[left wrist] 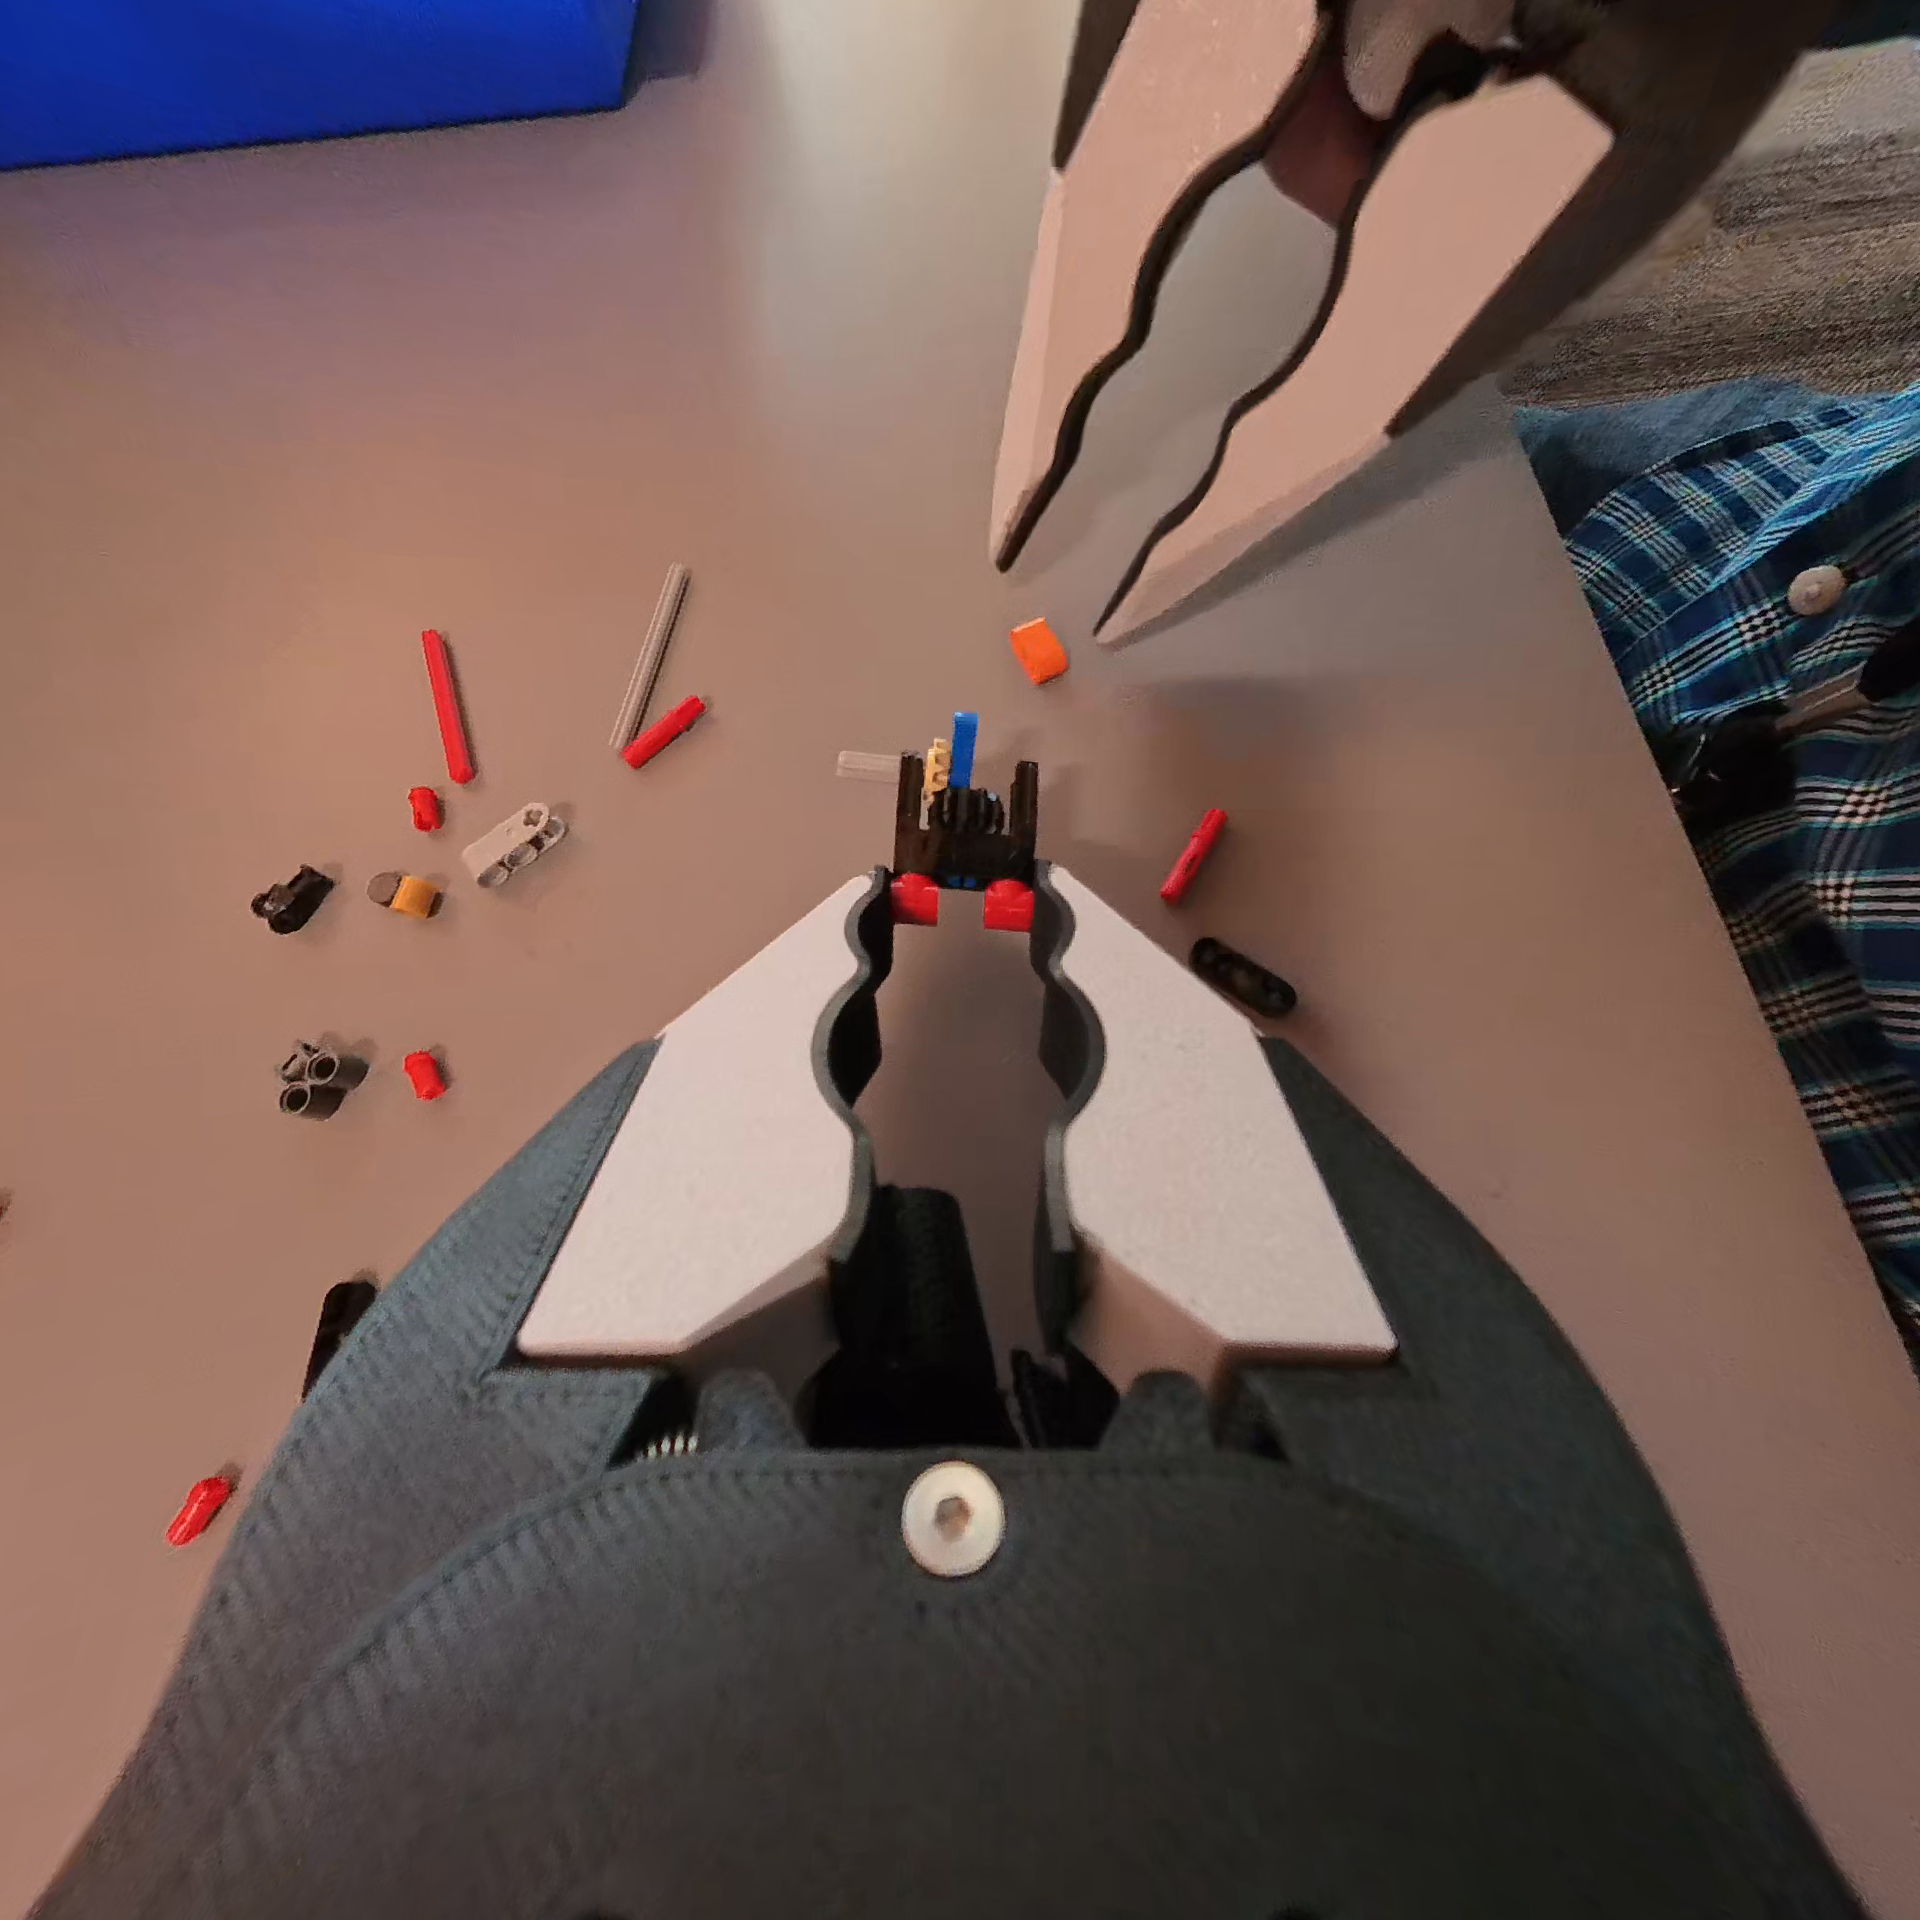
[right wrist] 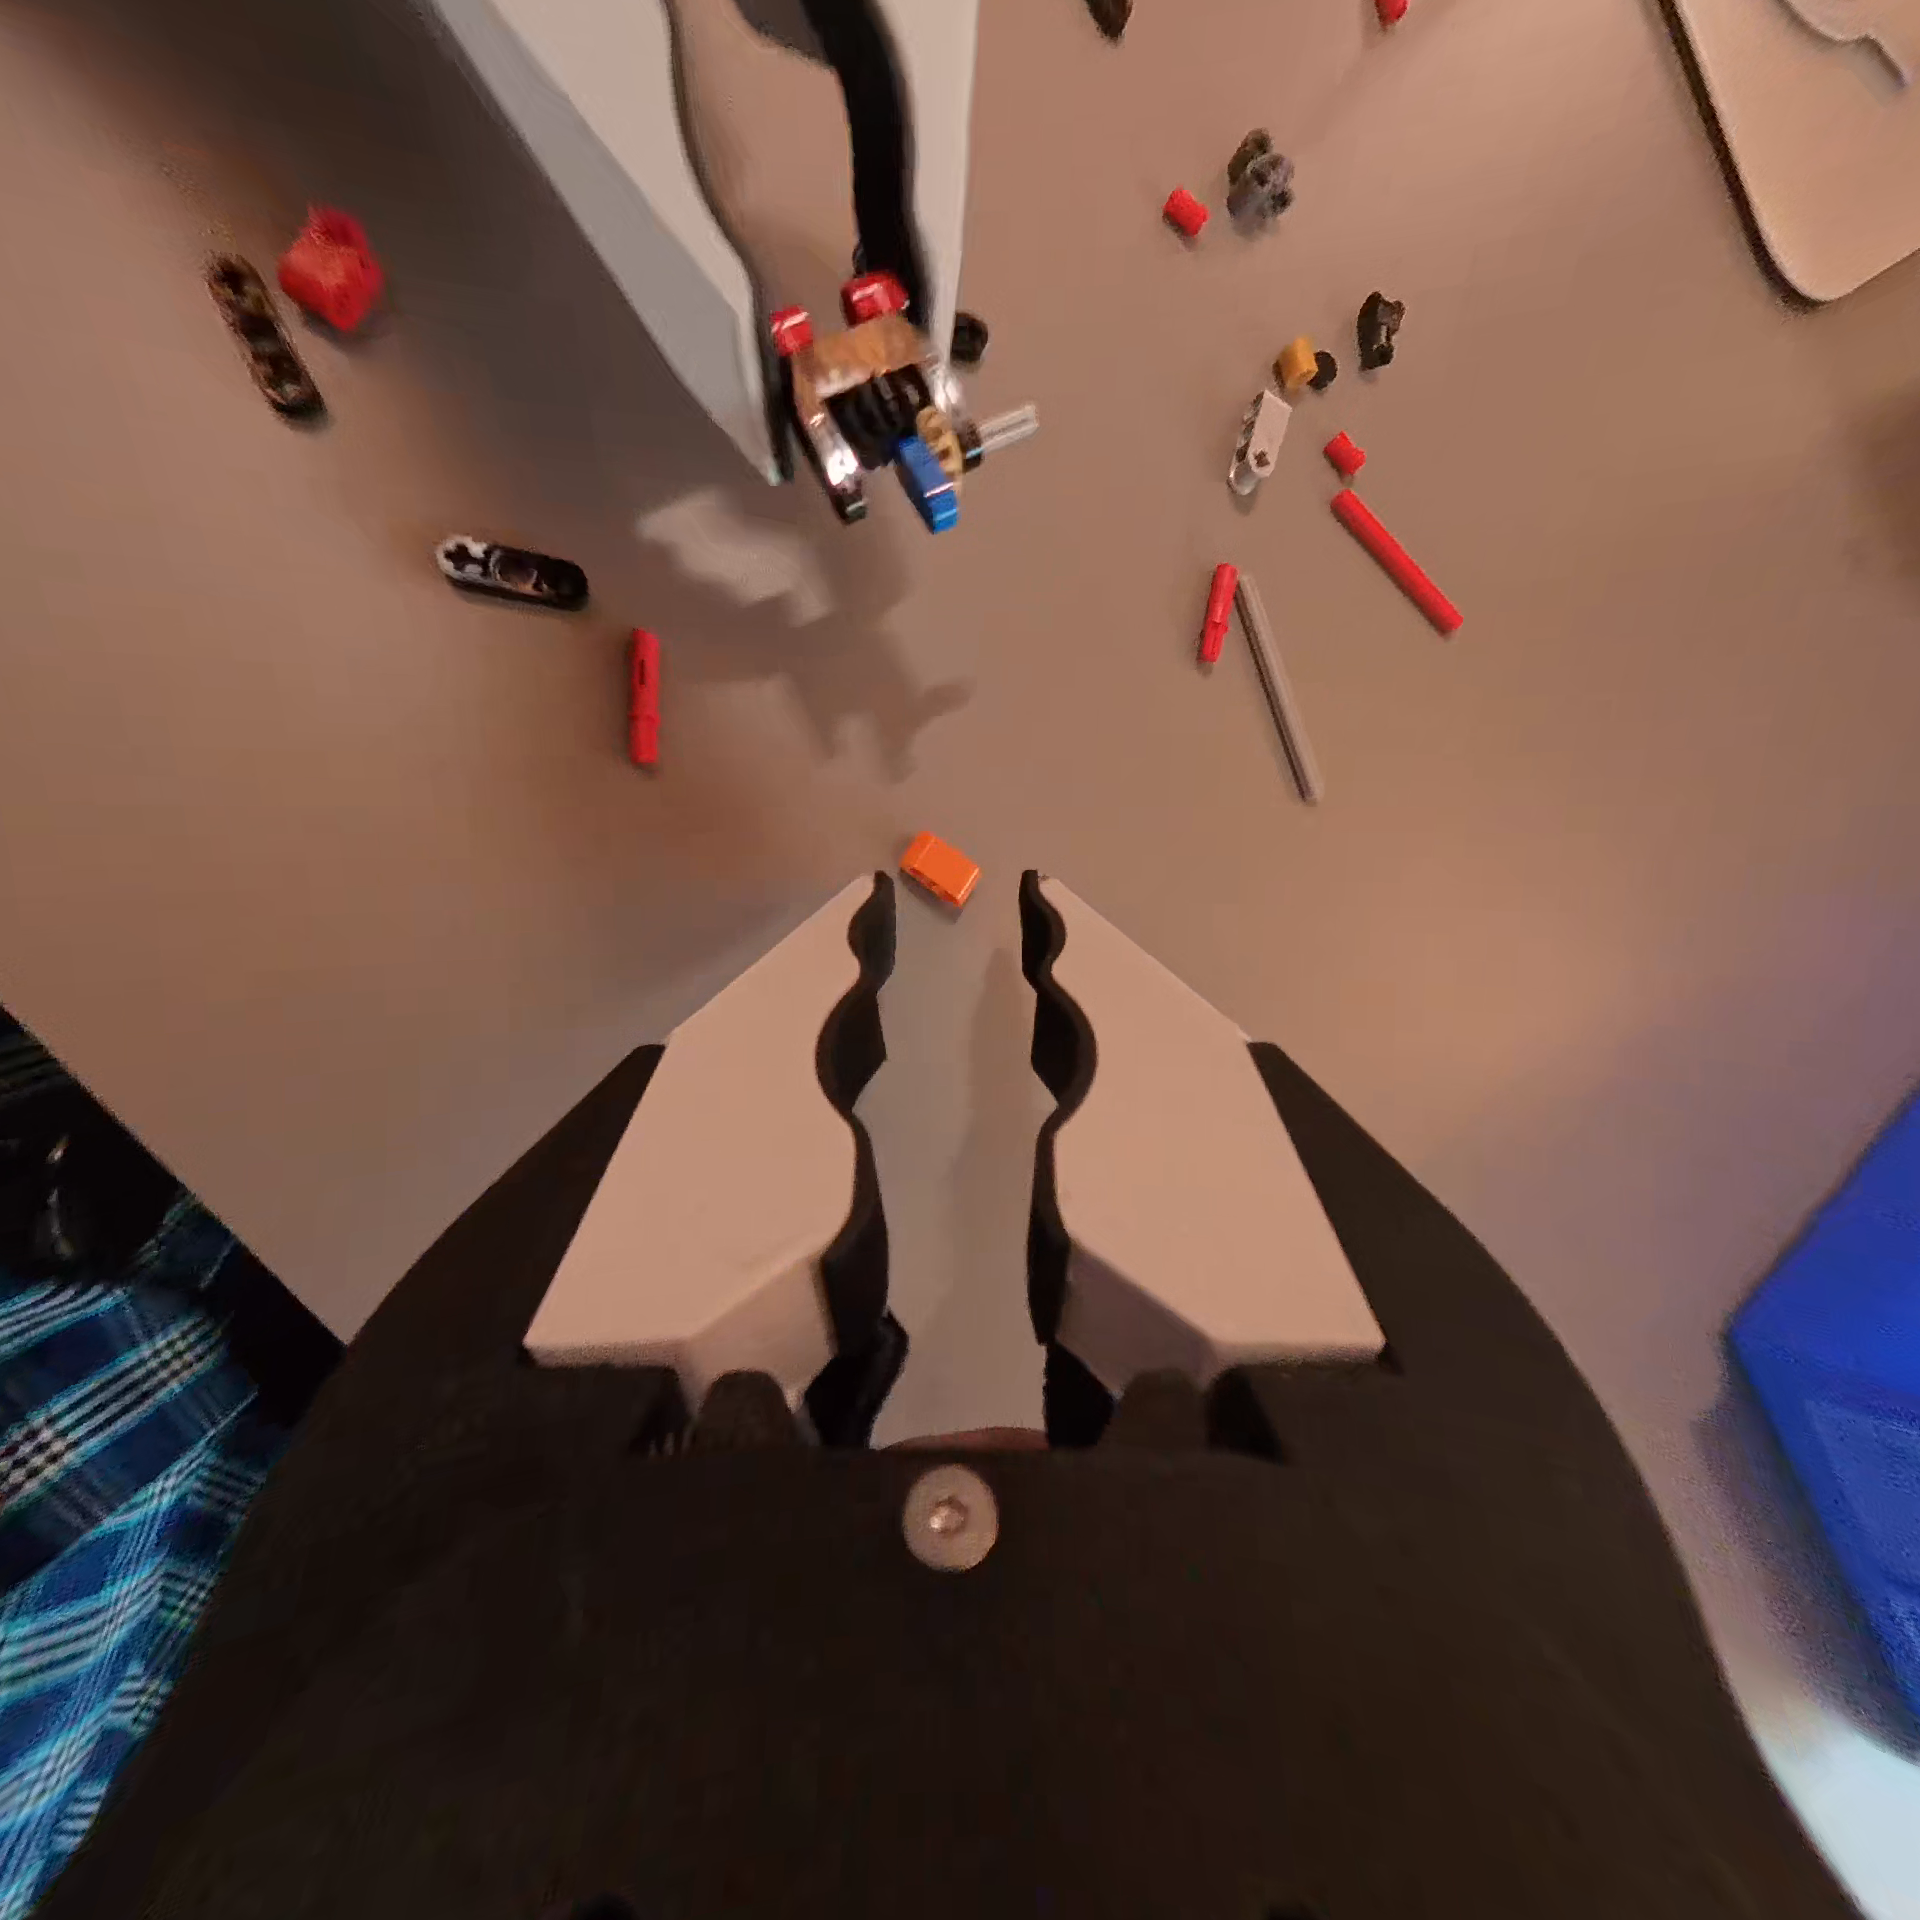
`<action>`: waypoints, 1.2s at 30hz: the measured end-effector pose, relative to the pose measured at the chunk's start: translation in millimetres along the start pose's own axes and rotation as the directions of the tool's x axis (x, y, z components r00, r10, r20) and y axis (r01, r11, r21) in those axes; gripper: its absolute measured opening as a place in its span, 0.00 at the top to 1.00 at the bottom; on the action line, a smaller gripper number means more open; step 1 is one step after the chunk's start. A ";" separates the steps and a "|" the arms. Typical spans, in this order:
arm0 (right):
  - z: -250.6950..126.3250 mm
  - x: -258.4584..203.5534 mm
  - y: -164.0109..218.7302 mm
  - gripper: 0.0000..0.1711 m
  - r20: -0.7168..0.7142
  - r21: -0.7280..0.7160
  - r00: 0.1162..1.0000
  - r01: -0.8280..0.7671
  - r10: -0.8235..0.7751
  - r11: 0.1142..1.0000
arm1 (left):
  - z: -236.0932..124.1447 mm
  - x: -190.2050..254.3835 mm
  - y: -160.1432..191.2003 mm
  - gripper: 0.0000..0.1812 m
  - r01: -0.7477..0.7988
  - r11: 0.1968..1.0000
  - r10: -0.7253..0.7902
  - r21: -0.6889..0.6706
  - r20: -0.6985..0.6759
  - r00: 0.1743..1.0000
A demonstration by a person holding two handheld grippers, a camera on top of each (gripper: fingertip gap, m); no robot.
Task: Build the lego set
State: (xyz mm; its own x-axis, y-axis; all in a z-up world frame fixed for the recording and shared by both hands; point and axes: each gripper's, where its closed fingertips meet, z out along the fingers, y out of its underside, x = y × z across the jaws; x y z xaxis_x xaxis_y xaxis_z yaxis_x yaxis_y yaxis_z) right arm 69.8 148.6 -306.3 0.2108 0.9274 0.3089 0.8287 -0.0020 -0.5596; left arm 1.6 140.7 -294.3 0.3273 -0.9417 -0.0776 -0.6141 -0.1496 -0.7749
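My left gripper (left wrist: 961, 894) is shut on a small black lego assembly (left wrist: 966, 831) with two red end pieces, a blue pin, a tan gear and a grey axle, held above the table. The assembly also shows in the right wrist view (right wrist: 883, 405), held by the left gripper's fingers (right wrist: 665, 239). My right gripper (right wrist: 956, 883) is open and empty, its tips just short of a small orange brick (right wrist: 940, 868) lying on the table. In the left wrist view the right gripper (left wrist: 1049, 597) hovers beside the orange brick (left wrist: 1039, 651).
Loose pieces lie on the tan table (left wrist: 312, 468): red axles (left wrist: 448, 707), a grey axle (left wrist: 649, 655), a light grey beam (left wrist: 516, 844), black beams (right wrist: 511, 569), red pins (right wrist: 643, 694), a red block (right wrist: 330, 268). A blue box (left wrist: 312, 73) stands far left. A plaid sleeve (left wrist: 1787, 727) is at the table edge.
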 end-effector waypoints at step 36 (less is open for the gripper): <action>-30.1 35.8 -50.9 0.96 0.457 0.433 0.873 -0.388 0.173 0.813 | 5.3 -17.4 -63.0 0.86 0.385 0.879 -0.364 0.283 -0.127 0.923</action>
State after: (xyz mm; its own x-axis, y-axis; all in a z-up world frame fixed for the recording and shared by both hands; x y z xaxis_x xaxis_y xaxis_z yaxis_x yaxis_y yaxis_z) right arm 50.8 170.6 -243.6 0.0905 0.9798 -0.1784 0.3676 -0.1993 -0.9084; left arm 38.4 168.1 -247.5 0.4344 -0.8528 0.2897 -0.2106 -0.4089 -0.8880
